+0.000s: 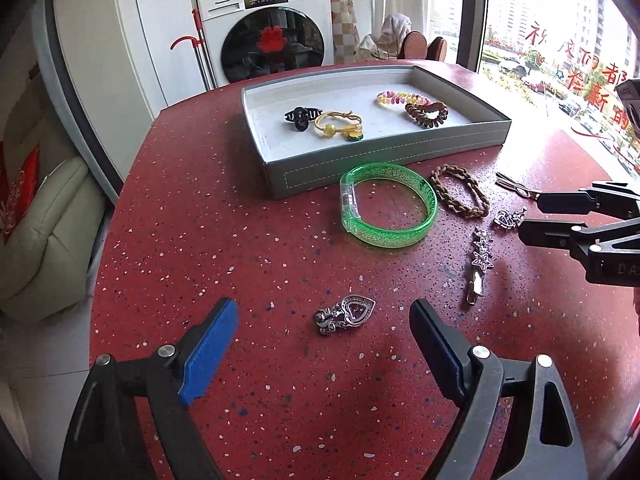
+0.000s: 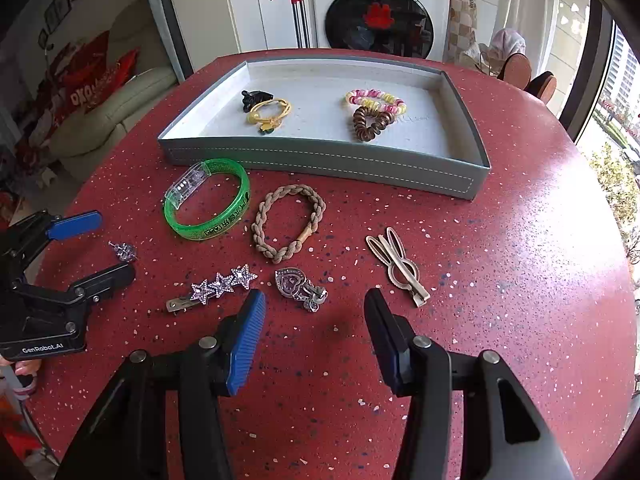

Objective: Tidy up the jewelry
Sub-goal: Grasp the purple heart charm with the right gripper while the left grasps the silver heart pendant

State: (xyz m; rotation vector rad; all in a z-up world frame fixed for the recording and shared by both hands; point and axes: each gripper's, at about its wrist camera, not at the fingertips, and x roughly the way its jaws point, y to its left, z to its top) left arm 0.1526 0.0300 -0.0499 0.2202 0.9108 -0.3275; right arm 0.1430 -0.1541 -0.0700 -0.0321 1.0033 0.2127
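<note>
On the red speckled table (image 1: 200, 240), both grippers hang with their jaws apart and nothing between the pads. Seen from its own camera, the left gripper (image 1: 324, 344) stands spread wide, and a silver heart clip (image 1: 346, 314) lies on the tabletop in the gap between its blue fingertips (image 1: 212, 344), touched by neither. The right gripper (image 2: 314, 338) is about half spread, its jaws empty; a second silver heart clip (image 2: 300, 286) lies just ahead of its tips, clear of both pads. Beside that clip to the left lies a star hair clip (image 2: 218, 284), and to the right a rabbit-shaped clip (image 2: 398, 266).

Farther off, a green bangle (image 2: 208, 208) and a braided beige hair tie (image 2: 288, 222) lie side by side on the table, just in front of the grey tray (image 2: 320, 160). Inside the tray sit a black claw clip (image 2: 252, 100), a yellow hair tie (image 2: 268, 114), a pink-and-yellow coil tie (image 2: 374, 100) and a brown coil tie (image 2: 370, 122), the last two touching.
</note>
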